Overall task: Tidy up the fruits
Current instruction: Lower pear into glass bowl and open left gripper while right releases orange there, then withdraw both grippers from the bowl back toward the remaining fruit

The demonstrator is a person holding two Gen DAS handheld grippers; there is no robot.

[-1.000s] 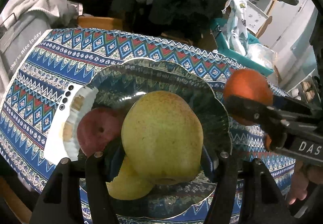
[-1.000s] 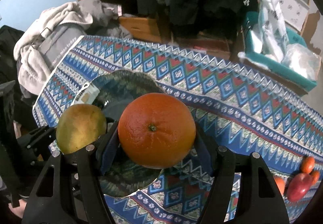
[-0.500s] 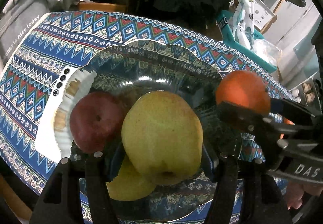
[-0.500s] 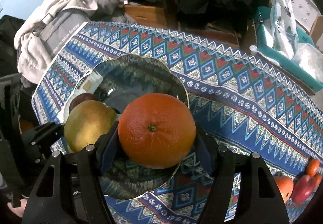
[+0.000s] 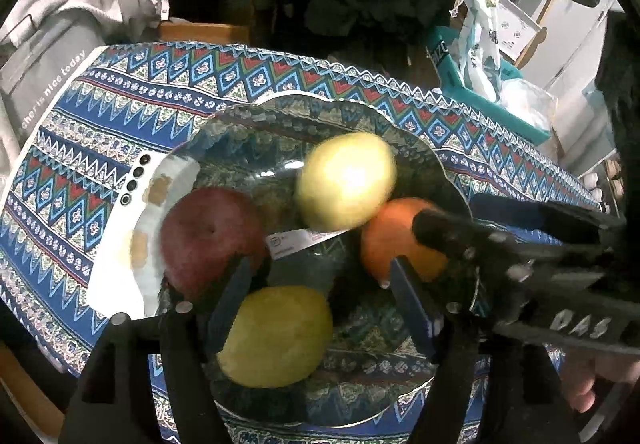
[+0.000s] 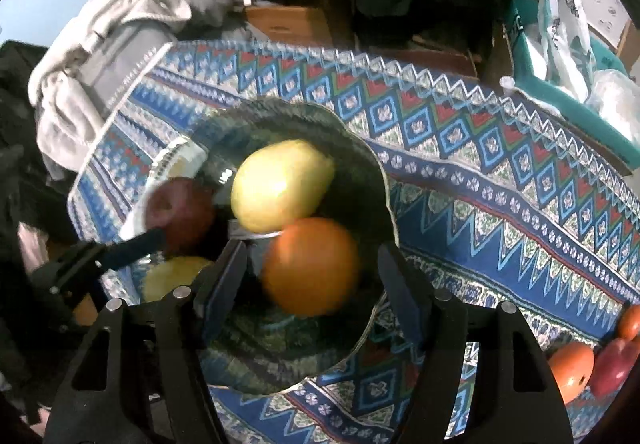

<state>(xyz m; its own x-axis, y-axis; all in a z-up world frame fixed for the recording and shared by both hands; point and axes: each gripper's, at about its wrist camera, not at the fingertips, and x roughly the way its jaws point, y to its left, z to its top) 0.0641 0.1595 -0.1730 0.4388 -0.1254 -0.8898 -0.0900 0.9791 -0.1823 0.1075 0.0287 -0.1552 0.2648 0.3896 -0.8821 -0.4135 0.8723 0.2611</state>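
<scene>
- While both point down over the bowl (image 5: 432, 163), the left tongs (image 5: 320, 300) have just been opening and stand apart with nothing gripped; a pear (image 5: 346, 179) lies beyond them in the bowl.
- Right tongs (image 6: 310, 280) stand apart around an orange (image 6: 312, 266), pads clear of it.
- An apple (image 5: 208, 240) and a lemon (image 5: 276, 336) share the bowl.
- More fruit (image 6: 572, 368) lies on the patterned surface (image 6: 500, 179).

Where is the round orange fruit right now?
In both wrist views the round orange fruit sits in the dark patterned glass plate, on the plate's right side, beside the yellow-green pear and between the right gripper's open jaws.
</scene>
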